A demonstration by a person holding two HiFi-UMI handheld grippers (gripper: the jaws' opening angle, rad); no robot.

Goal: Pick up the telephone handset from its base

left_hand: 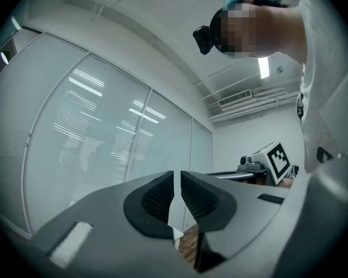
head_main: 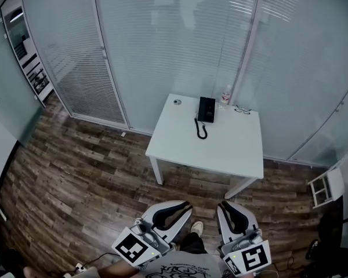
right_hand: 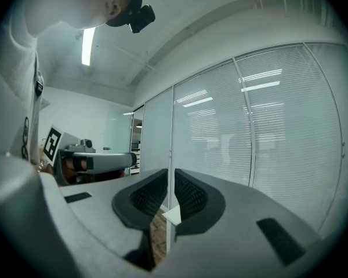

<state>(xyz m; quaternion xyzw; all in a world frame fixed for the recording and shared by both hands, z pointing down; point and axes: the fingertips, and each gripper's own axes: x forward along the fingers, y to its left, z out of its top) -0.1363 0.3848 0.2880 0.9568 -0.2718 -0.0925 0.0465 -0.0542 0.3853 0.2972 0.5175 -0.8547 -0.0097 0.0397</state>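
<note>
Task not yet begun: the telephone handset [head_main: 202, 109] is judged seated on its base [head_main: 211, 110] at the far edge of the white table [head_main: 220, 152], with the coiled cord [head_main: 201, 130] trailed toward the near side. The left gripper [head_main: 177, 208] and right gripper [head_main: 229, 210] are held low at the near side, well apart from the table, each with jaws closed together on nothing. Approach, opening, grasp and lift are all judged outstanding.

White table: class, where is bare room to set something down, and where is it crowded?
Bare: the near half of the table, between the coiled cord and the front edge. Crowded: the far edge, with telephone, bottle and glasses.
</note>
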